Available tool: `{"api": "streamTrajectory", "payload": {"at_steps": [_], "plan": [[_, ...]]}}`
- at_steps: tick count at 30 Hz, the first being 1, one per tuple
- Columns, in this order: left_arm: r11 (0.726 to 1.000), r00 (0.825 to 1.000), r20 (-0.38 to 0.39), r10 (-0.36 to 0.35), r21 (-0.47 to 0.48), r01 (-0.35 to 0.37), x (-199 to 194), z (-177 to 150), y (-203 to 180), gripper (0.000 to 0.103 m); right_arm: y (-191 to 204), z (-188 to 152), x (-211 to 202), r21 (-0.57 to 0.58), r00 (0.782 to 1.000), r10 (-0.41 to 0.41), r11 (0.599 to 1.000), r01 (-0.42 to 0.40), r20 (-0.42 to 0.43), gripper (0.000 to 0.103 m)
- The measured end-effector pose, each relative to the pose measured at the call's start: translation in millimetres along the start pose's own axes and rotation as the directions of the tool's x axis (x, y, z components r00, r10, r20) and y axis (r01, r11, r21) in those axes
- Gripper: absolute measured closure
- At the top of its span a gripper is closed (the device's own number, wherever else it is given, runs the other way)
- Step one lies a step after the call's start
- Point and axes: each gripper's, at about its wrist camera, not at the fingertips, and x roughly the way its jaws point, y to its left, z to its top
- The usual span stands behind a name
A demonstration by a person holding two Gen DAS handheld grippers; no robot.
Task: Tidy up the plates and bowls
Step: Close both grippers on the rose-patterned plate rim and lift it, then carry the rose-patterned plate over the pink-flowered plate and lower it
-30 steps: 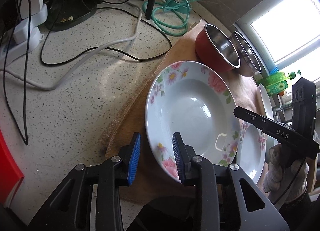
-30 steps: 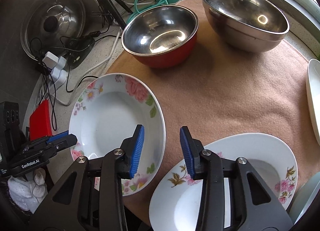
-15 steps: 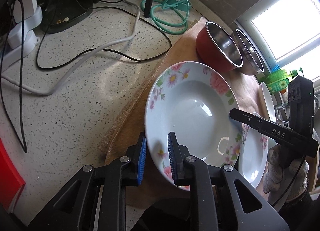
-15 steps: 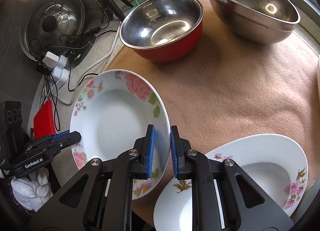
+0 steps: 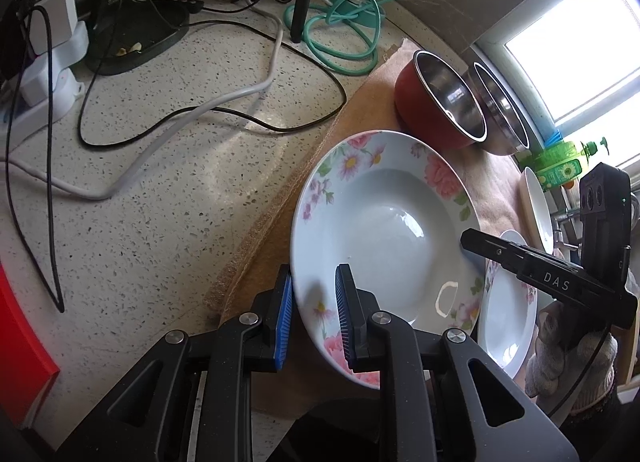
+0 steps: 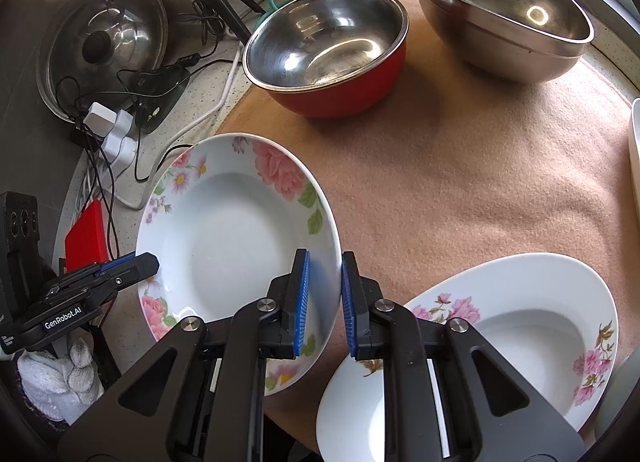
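Clearly, both grippers are clamping the same flowered plate (image 5: 384,238) by opposite rims. At the lower middle of the left wrist view, the left gripper (image 5: 314,320) is pinching the near rim between its blue pads (image 5: 285,318); at the lower middle of the right wrist view, the right gripper (image 6: 324,304) is doing likewise on the plate's right edge. The plate is sitting at the left edge of the tan mat (image 6: 460,182) on the desk (image 5: 160,182), one side seemingly tilting up. A second flowered plate (image 6: 520,326) is lying at the lower right, with a red bowl (image 6: 328,50) and a steel bowl (image 6: 504,10) in the upper part of the frame. Being glazed ceramic, the plate is probably stiff, fairly heavy, slick and breakable, so gripping squarely across the flat rim, well onto the pads, looks wisest, and the two-sided hold is helping against slipping.
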Motion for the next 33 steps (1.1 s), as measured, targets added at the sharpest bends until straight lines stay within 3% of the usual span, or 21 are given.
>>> {"api": "streamTrajectory", "payload": {"at_steps": [17, 33], "plan": [[0.998, 0.999, 0.036, -0.027, 0.055, 0.025, -17, 7, -22, 0.084, -14, -9, -40, 0.064, 0.997, 0.015, 0.998, -0.02, 0.078, 0.087], [0.977, 0.997, -0.005, -0.083, 0.195, 0.082, -6, 7, -78, 0.084, -61, -44, -77, 0.205, 0.991, -0.036, 0.979, 0.009, 0.132, 0.087]]}}
